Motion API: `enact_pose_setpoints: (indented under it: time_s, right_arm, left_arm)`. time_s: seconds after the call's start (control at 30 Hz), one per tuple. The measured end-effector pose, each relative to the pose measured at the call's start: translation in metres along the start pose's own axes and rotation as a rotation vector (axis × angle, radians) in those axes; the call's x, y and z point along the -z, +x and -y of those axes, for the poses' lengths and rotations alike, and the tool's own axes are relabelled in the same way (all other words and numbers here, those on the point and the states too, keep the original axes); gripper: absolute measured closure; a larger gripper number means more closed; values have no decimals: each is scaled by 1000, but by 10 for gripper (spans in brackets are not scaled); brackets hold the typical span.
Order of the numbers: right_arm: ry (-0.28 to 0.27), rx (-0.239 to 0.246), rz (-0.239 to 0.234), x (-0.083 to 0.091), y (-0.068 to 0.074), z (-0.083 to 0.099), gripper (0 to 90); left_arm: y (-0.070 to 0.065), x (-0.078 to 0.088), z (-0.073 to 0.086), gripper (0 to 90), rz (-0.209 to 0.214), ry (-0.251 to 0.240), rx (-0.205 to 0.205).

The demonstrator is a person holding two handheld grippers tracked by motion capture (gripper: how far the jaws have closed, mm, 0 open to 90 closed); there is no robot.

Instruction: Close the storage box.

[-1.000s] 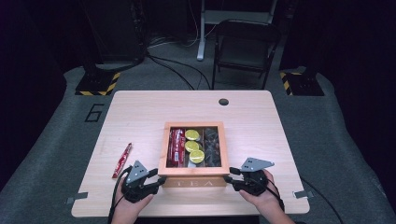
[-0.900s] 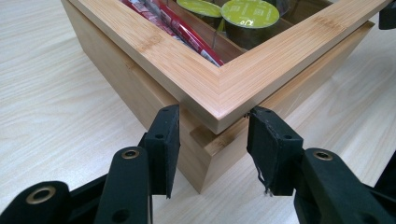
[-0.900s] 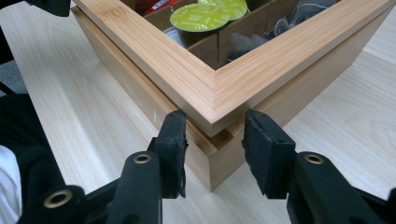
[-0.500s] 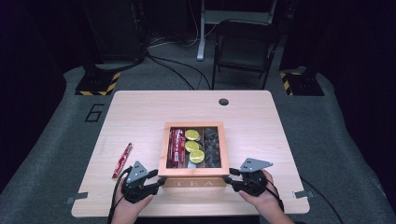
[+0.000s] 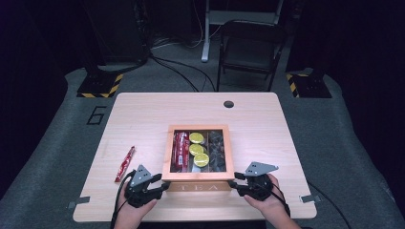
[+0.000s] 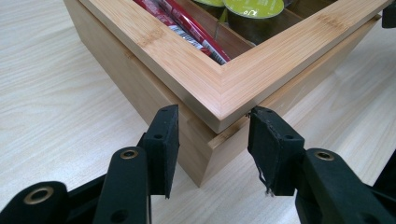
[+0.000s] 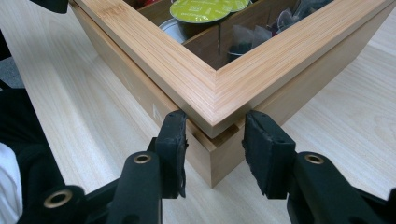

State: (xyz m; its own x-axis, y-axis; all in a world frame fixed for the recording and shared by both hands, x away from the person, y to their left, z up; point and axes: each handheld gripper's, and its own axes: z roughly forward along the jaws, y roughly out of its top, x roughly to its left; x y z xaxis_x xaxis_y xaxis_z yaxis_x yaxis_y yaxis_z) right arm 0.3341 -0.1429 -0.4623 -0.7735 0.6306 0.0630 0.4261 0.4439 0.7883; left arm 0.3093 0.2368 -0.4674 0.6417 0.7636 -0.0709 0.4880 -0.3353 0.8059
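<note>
A wooden tea box (image 5: 197,128) with a windowed lid stands at the table's front middle. Through the lid I see red sachets (image 5: 180,150), green-topped capsules (image 5: 196,149) and dark tea bags (image 5: 217,150). My left gripper (image 5: 165,185) is at the box's front left corner. In the left gripper view its jaws (image 6: 213,135) straddle the lid's corner (image 6: 224,100), pads against both sides. My right gripper (image 5: 234,183) holds the front right corner the same way, and its pads (image 7: 215,135) pinch the lid's corner (image 7: 215,100). A thin dark gap shows under the lid there.
A loose red sachet (image 5: 125,163) lies on the table left of the box, near my left hand. A round cable hole (image 5: 228,104) sits at the table's far edge. A folding chair (image 5: 250,47) and cables stand behind the table.
</note>
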Motion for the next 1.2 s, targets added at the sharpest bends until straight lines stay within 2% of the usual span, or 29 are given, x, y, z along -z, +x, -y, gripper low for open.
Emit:
enact_pose_setpoints:
  time_s: [0.2,0.3,0.37,0.43,0.57,0.7,0.83,0.87,1.0,1.03,1.17,1.2]
  right_arm:
    - [2,8,1,-1,0,0,584]
    - [0,-7,-7,0,0,0,561]
    - [4,-6,-5,0,-1,1,538]
    - [-23,-19,-9,3,-2,0,536]
    - [-55,-26,-6,9,-3,-2,526]
    - [-51,-27,-11,9,-3,-3,519]
    - [-75,-16,4,12,-5,-7,510]
    - [-84,-31,13,14,-6,-8,510]
    - [-105,-35,21,19,-11,-11,504]
    - [-105,-47,27,20,-11,-11,503]
    - [-113,-51,41,23,-17,-11,500]
    - [-117,-66,47,23,-17,-10,497]
  left_arm:
    - [0,1,0,522,-3,4,7]
    - [-1,0,0,510,-1,-4,9]
    - [0,3,-1,480,7,-33,22]
    - [2,7,-2,462,-5,-43,23]
    - [6,9,-2,457,-10,-50,51]
    - [8,10,-3,457,-12,-54,51]
    - [10,10,-4,456,-19,-54,54]
    - [10,10,-4,454,-24,-63,60]
    - [13,12,-5,449,-23,-51,61]
    - [13,11,-5,448,-33,-66,70]
    - [15,14,-7,448,-34,-74,72]
    - [16,15,-7,448,-42,-80,71]
